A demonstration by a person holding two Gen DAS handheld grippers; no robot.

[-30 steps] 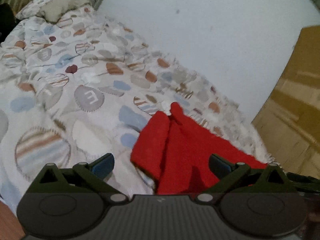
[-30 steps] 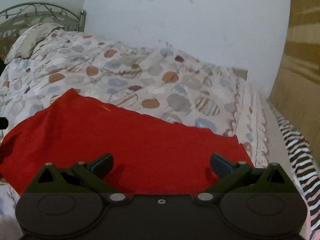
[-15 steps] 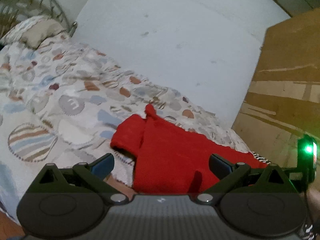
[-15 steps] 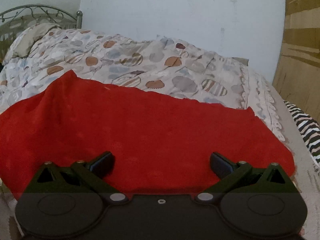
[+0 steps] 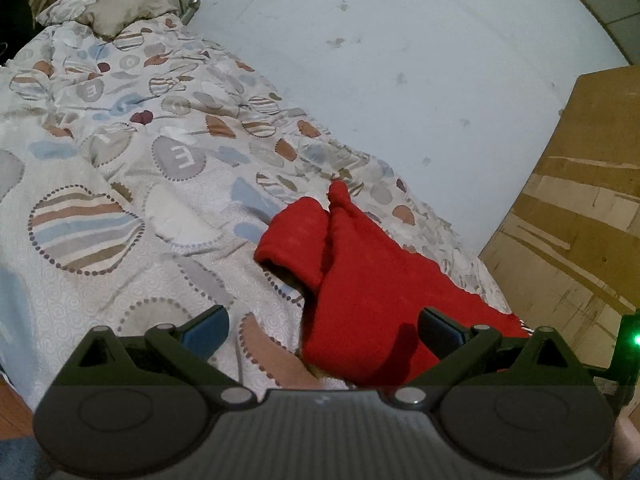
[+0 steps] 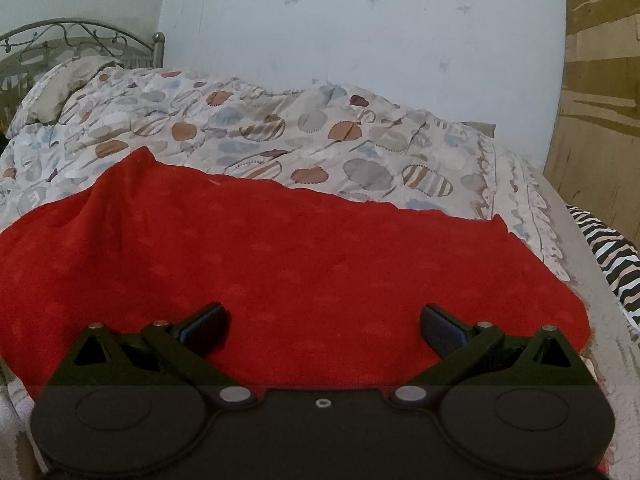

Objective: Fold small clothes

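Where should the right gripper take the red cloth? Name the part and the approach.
Take the red cloth at its near right corner, coming in low from the bed's near edge. There the hem lies flat on the quilt with free edges showing, so one of the fingers could probably slide under. The right gripper is open above it.

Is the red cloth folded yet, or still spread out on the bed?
Mostly spread. The red cloth lies as one broad sheet across the bedspread; only its far end is bunched and curled over.
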